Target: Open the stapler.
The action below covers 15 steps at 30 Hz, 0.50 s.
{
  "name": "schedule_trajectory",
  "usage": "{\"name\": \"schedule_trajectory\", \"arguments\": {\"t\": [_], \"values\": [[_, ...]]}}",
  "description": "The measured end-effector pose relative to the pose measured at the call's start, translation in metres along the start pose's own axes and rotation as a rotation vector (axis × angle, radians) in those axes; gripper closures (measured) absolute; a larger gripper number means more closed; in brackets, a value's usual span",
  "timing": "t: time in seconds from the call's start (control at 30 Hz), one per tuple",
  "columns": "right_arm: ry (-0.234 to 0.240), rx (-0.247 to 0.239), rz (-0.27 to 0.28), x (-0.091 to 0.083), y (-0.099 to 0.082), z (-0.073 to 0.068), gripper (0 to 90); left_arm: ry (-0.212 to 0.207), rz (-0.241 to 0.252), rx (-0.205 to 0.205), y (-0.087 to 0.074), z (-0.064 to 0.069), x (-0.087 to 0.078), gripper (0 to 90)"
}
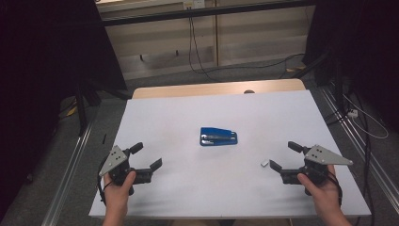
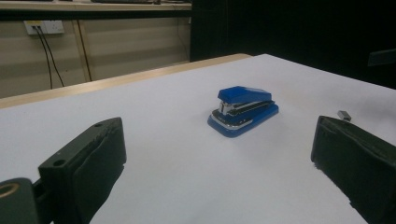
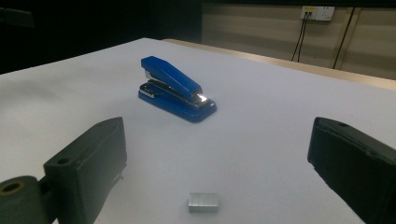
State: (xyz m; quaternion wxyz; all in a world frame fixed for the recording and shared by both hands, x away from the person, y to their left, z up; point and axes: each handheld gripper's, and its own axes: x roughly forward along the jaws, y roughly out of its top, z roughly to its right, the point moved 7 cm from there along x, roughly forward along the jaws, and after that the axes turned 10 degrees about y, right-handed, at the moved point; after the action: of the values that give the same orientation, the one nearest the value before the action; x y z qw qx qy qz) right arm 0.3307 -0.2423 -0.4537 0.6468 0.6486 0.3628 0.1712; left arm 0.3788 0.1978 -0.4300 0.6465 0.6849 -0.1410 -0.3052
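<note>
Standing at the near edge of the white table (image 1: 155, 117), the person holds both grippers low and apart, neither one touching anything. The left gripper (image 1: 147, 157) sits at the near left with its jaws spread wide and nothing between them; the right gripper (image 1: 284, 155) mirrors it at the near right, jaws likewise wide and empty.

A blue stapler (image 1: 218, 136) lies closed near the middle of the table, well apart from both grippers and a little nearer the right one. Just beside the right gripper's near jaw lies a small silvery block of staples (image 1: 264, 164), seen in the right gripper view directly ahead between the jaws (image 3: 203, 202).

To my eye the work has barely begun: this looks like the ready stance ahead of loading the stapler. The next move likely calls for the right gripper to drop over the staple block and pinch it squarely, since it is tiny, flat and apt to slide. Meanwhile the left gripper would need to reach in and steady or open the stapler.
</note>
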Motion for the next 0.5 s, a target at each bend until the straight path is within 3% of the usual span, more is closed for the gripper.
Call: {"name": "schedule_trajectory", "arguments": {"t": [0.3, 0.5], "values": [[0.003, -0.004, -0.015, 0.003, -0.001, 0.0, 4.2, -0.003, -0.003, -0.012, 0.0, -0.001, 0.003, 3.1], [-0.004, -0.034, -0.03, 0.005, -0.001, -0.002, 4.2, -0.014, -0.009, -0.009, 0.0, -0.001, 0.01, 2.8]]}}
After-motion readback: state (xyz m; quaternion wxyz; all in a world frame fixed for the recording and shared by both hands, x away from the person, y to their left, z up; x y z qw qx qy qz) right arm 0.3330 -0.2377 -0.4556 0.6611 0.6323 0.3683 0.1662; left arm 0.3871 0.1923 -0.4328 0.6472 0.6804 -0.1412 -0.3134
